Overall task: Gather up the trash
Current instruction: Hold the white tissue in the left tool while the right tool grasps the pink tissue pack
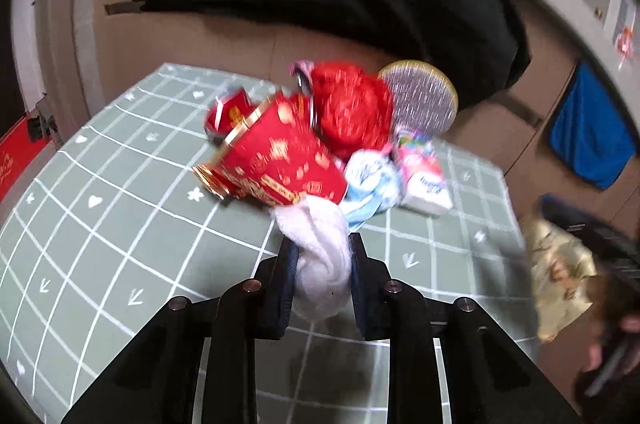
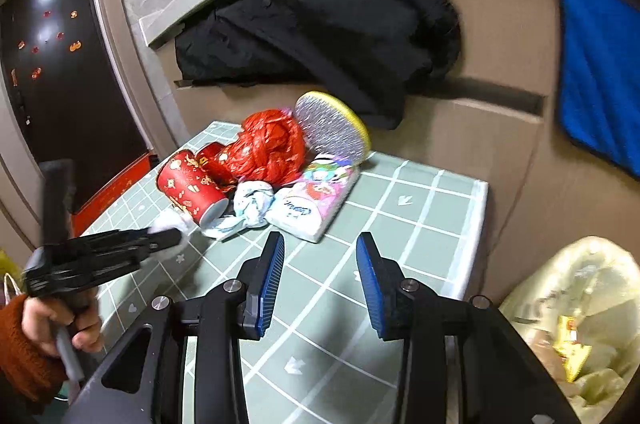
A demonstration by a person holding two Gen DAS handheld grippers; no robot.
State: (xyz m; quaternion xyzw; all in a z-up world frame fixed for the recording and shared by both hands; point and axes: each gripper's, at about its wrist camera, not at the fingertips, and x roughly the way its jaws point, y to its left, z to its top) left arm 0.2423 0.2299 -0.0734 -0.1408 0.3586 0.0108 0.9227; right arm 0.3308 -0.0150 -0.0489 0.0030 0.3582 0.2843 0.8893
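1. Trash lies in a heap toward the far side of the green checked tablecloth (image 2: 420,216): a red paper cup (image 1: 280,156) on its side, a crumpled red plastic bag (image 1: 352,108), a knotted pale blue wrapper (image 1: 372,184) and a tissue packet (image 1: 424,176).
2. White tissue wad (image 1: 324,256) sits at the near edge of the heap, touching the mouth of the red cup.
3. Left gripper (image 1: 324,264): both pads pressed against the white tissue wad, which is pinched between them.
4. Right gripper (image 2: 320,264): jaws stand apart with nothing between them; it hovers over bare cloth, just short of the tissue packet.
5. Round silver-faced disc (image 2: 332,128) with a yellow rim leans upright behind the red bag.
6. Yellowish bin bag (image 2: 576,312) stands off the table's right edge, with wrappers inside.
7. Black garment (image 2: 320,36) hangs over the counter ledge behind the table; a blue towel (image 2: 600,64) hangs to its right.
8. Hand (image 2: 60,320) in a rust knit sleeve holds the left gripper's handle.
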